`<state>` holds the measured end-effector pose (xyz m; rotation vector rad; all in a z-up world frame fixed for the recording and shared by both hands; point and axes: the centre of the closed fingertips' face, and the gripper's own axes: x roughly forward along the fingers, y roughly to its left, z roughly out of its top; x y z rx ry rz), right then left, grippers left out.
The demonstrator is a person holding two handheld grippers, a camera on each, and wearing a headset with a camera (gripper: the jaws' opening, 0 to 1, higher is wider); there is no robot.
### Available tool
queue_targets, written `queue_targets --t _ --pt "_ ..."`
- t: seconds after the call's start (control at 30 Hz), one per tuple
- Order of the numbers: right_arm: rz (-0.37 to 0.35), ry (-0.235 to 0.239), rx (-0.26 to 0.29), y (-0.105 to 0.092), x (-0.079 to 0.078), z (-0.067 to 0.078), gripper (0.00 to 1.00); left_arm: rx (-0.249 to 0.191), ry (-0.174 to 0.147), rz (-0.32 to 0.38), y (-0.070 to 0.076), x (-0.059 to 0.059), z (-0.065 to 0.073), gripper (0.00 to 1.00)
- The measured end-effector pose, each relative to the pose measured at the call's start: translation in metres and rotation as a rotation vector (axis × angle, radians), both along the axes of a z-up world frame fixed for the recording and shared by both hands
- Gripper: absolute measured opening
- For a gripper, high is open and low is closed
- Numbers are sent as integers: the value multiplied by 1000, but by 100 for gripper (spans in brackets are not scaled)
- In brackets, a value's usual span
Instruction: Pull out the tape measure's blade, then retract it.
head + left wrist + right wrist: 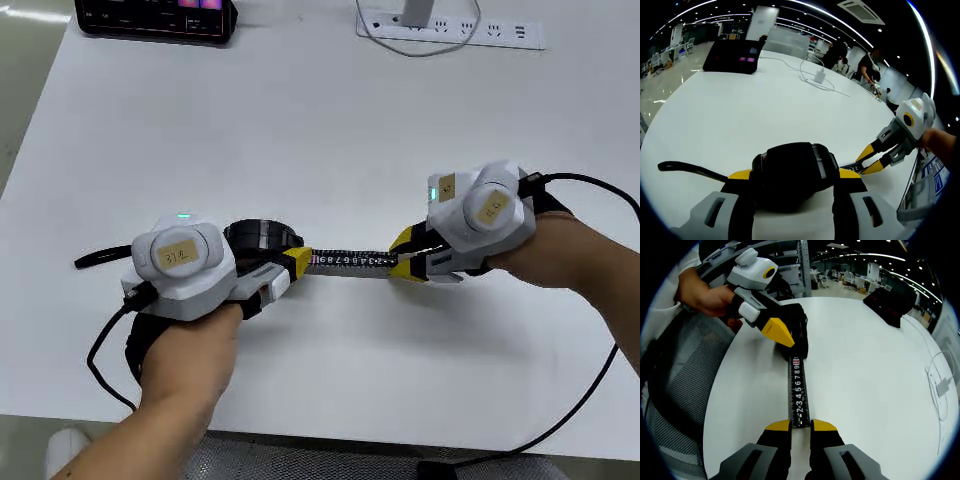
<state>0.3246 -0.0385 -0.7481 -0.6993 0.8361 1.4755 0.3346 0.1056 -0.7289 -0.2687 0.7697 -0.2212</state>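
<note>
Tape measure: black case on the white counter, on the person's left side, with a short run of blade drawn out to the right.
Left gripper: jaws clamped on the case, one yellow tip on each flank of it in the left gripper view.
Right gripper: jaws pressed together on the blade's free end, numbers facing up.
Blade axis: straight from the case's mouth to the Right gripper, left to right across the counter and in line with that gripper's own jaws.
Which side acts: the Left gripper anchors the case and the Right gripper carries the end.
Next move, by judgement: any further pull runs along this line away from the case, and the retract comes back along it. Drifting sideways could kink the blade.
</note>
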Motion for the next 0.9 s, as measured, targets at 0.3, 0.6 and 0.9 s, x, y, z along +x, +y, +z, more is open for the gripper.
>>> queue_targets --t 0.3,0.6,0.9 --pt "4 2 7 7 2 0 10 -4 0 2 0 0 0 58" --pt "11 3 20 18 3 0 10 -13 1 4 0 -1 0 58" --pt "17 3 36 28 3 0 10 -23 -2 8 0 -1 0 58"
